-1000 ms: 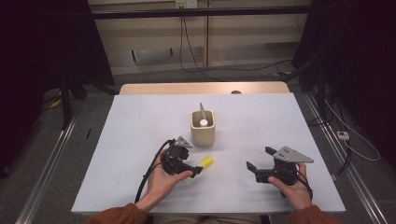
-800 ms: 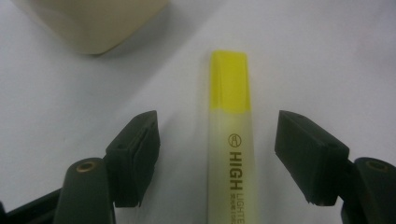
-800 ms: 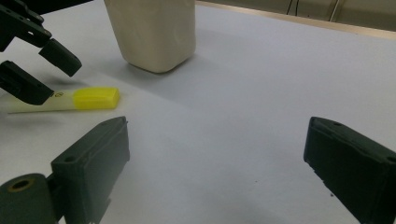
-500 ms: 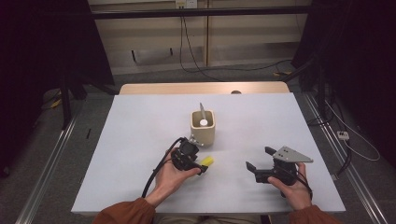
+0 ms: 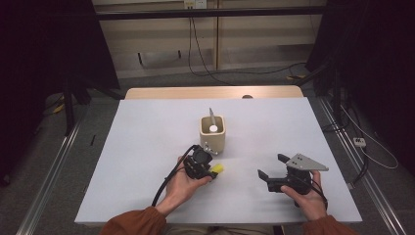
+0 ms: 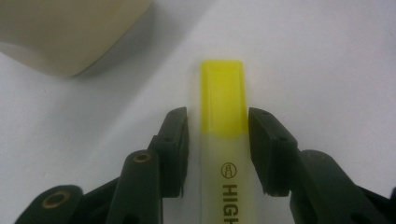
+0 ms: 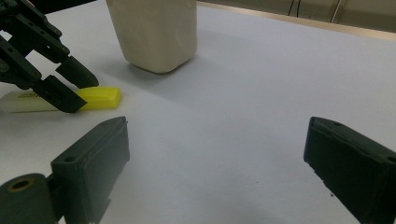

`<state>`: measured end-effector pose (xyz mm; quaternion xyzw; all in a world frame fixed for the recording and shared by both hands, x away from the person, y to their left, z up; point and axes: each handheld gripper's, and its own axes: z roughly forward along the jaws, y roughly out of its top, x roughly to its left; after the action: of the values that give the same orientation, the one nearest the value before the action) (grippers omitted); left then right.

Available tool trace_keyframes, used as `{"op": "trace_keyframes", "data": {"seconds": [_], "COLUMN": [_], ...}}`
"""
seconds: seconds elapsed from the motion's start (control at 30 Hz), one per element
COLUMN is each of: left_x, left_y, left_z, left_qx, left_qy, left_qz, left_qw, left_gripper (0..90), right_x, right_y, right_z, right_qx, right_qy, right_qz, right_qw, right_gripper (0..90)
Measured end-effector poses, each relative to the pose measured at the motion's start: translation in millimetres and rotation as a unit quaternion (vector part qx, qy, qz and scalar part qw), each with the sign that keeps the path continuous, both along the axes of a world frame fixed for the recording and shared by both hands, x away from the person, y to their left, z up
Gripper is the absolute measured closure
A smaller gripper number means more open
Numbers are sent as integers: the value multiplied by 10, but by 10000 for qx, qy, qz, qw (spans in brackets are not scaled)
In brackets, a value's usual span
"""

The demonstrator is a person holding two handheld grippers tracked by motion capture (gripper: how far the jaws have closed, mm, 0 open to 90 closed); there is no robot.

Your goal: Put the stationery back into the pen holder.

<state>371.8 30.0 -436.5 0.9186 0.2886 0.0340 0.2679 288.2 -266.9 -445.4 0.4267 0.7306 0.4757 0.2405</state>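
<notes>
Highlighter [image 6: 223,140] print reads "HIGH", flanked by left tool [image 6: 218,135] jaws, closing.

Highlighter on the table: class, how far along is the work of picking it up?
Done: the left gripper straddles the highlighter, which lies flat beside the beige cup. In hand: its jaws have just been closing, small gaps remaining. Left: gripping and lifting. The right gripper waits open.

Glossy plastic highlighter [image 6: 223,140], matt table [image 5: 147,147]
</notes>
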Motion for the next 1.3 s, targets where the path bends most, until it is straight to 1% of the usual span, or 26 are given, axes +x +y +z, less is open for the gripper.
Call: {"op": "trace_keyframes", "data": {"seconds": [0.13, 0.2, 0.27, 0.43, 0.6, 0.67, 0.73, 0.87, 0.93, 0.97, 1.03, 1.13, 1.17, 1.23, 1.3], "left_x": [-1, 0, -1, 7, 18, 15, 12, -17, -24, -30, -38, -57, -59, -68, -69], "left_y": [-7, -6, -5, 9, 48, 65, 91, 128, 150, 160, 186, 218, 230, 253, 278], "left_z": [0, 5, 5, 5, 9, 14, 30, 89, 116, 130, 165, 210, 218, 241, 260], "left_qx": [25, 53, 42, 5, -155, -224, -371, -522, -659, -774, -907, -1127, -1218, -1309, -1462], "left_qy": [-16, -19, -24, -34, 67, 40, 97, 21, -29, -49, -118, -203, -230, -328, -392], "left_qz": [4, -18, -7, -26, -4, -23, -16, -12, -14, -29, -135, -152, -164, -130, -164], "left_qw": [10000, 10000, 10000, 10000, 9999, 9997, 9993, 9986, 9978, 9970, 9957, 9933, 9922, 9908, 9883], "left_gripper": [618, 653, 668, 671, 672, 672, 672, 672, 671, 671, 672, 672, 672, 671, 672], "right_x": [0, 1, 2, 3, 5, 4, 5, 6, 6, 5, 5, 7, 6, 7, 6], "right_y": [2, 4, 4, 2, 0, 0, 0, 0, 0, 0, 0, -2, -2, -3, -2], "right_z": [-2, -3, -3, -3, -3, -3, -3, -4, -3, -3, -3, -3, -2, -3, -2], "right_qx": [-13, -19, -19, -11, -12, -10, -13, -15, -14, -11, 0, -1, 3, -1, 3], "right_qy": [2, 3, 1, 7, 7, 8, 3, 4, 1, 6, 6, 4, 6, 3, 4], "right_qz": [3, 6, 6, 1, -4, -4, -3, -4, -5, -6, -3, -2, -5, -4, -4], "right_qw": [10000, 10000, 10000, 10000, 10000, 10000, 10000, 10000, 10000, 10000, 10000, 10000, 10000, 10000, 10000], "right_gripper": [70, 70, 70, 70, 70, 70, 70, 70, 70, 70, 70, 70, 70, 70, 70]}}
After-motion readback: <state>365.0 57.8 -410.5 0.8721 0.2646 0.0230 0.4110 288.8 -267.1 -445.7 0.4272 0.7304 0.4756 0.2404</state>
